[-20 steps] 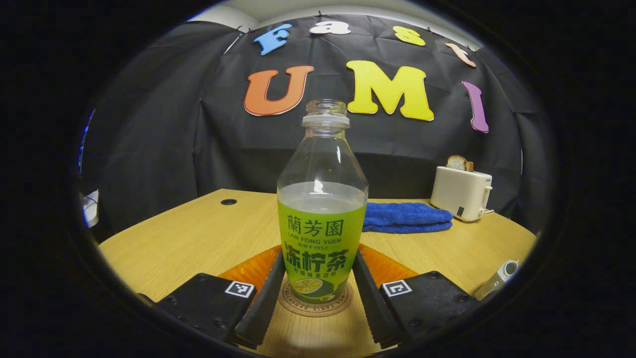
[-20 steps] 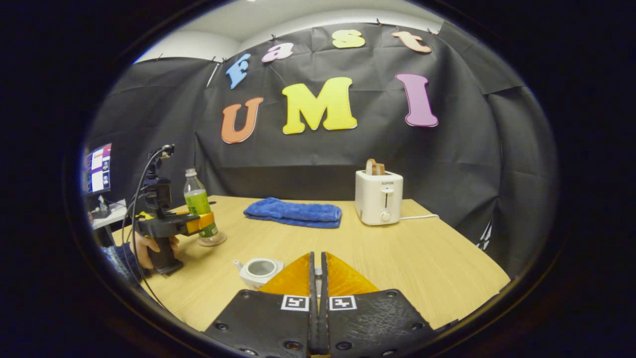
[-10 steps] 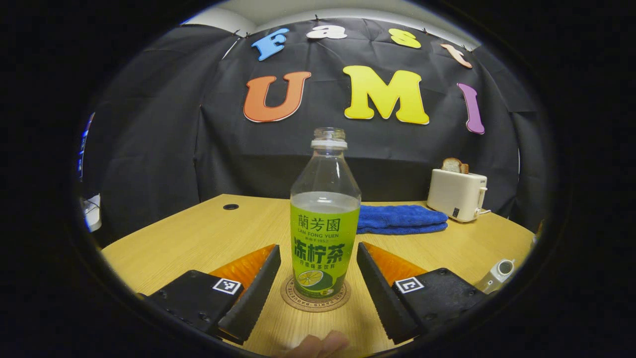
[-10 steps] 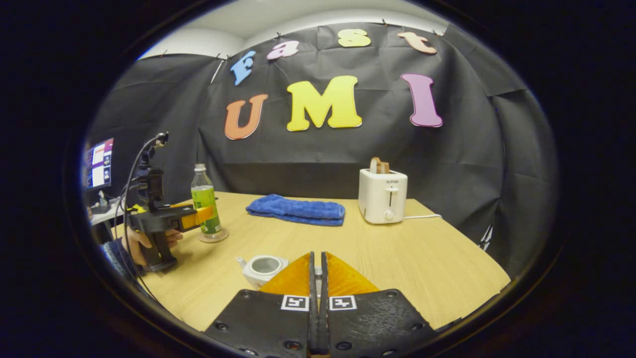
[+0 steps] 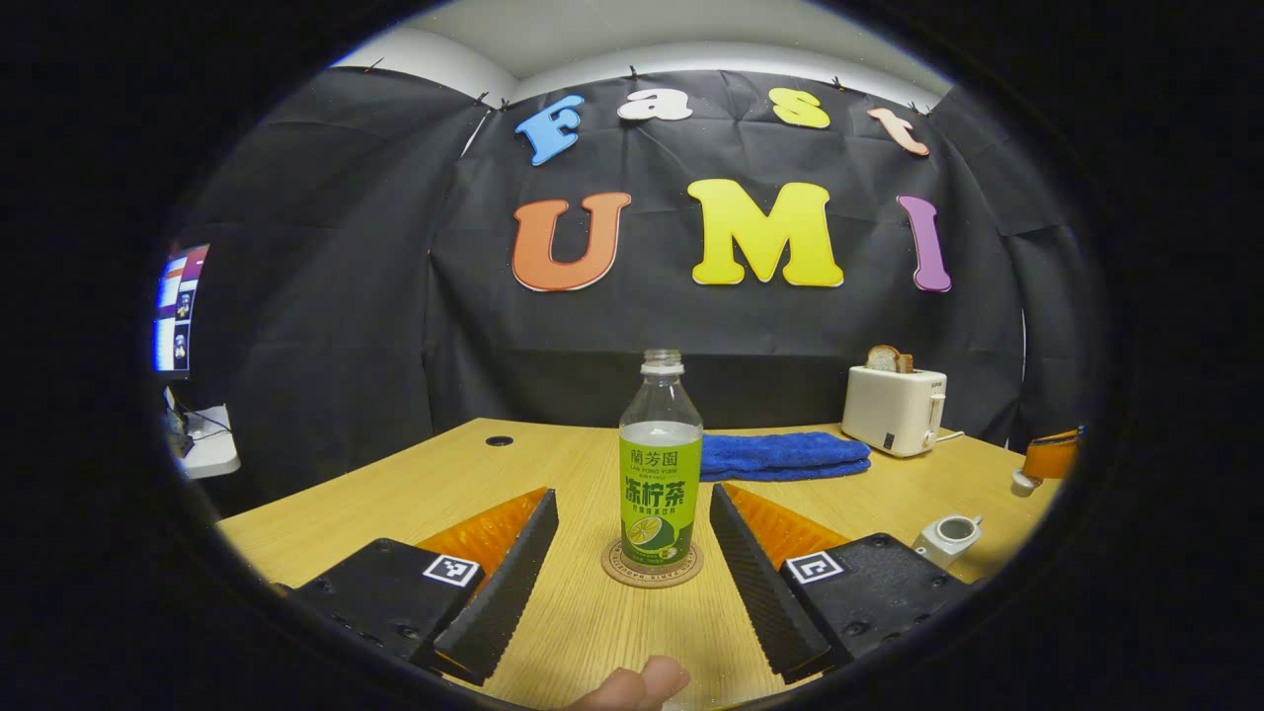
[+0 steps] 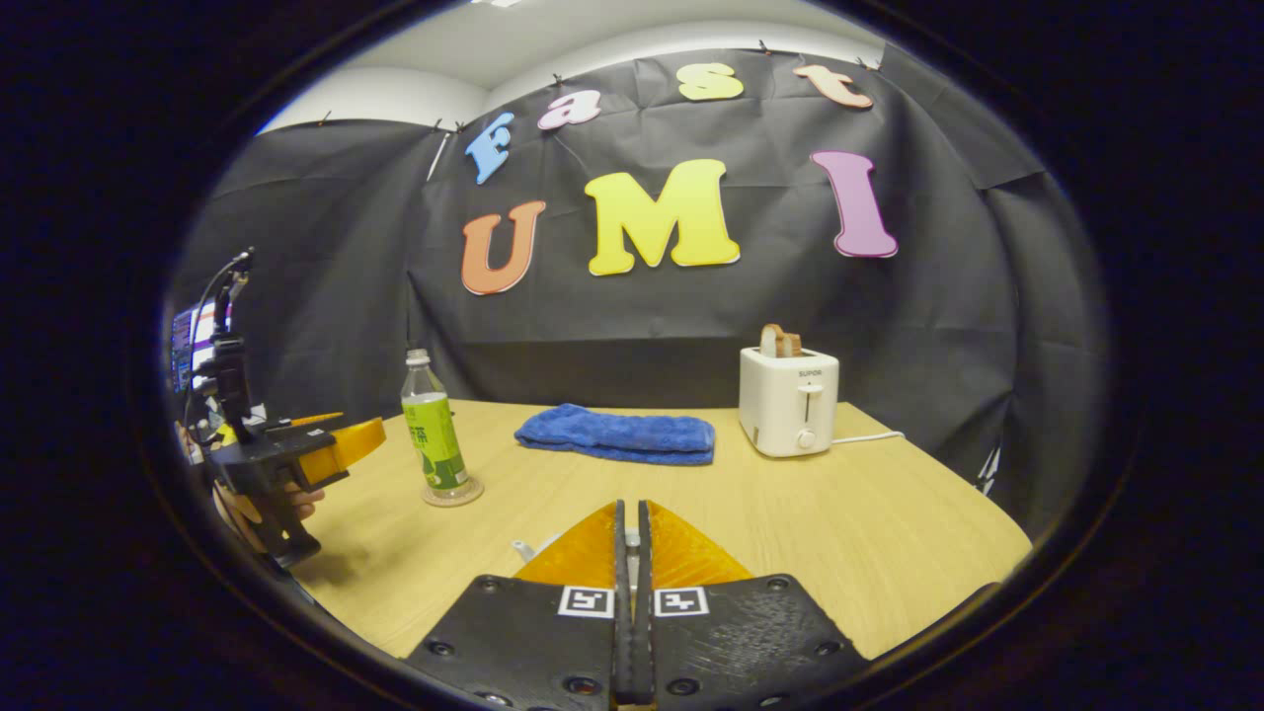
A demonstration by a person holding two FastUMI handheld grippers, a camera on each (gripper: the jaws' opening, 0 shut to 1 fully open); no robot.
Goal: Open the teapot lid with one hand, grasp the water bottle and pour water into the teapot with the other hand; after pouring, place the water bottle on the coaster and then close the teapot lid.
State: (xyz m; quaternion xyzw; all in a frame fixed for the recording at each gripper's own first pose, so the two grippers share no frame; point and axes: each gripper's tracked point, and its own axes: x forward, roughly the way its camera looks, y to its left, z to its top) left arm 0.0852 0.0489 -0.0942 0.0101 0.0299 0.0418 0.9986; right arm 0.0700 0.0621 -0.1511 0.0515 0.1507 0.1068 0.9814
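In the left gripper view, the water bottle (image 5: 661, 464) is seen upright on the coaster (image 5: 652, 565) at centre frame, apart from the left gripper (image 5: 633, 563), whose jaws are spread wide. The uncovered teapot (image 5: 947, 537) is seen at lower right. In the right gripper view, the right gripper (image 6: 629, 553) is seen with jaws pressed nearly together; whether anything is pinched cannot be told.

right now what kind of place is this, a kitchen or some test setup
Probably a staged recording booth, not a real kitchen: black cloth wall behind a wooden table, with a toaster and a monitor off to one side.
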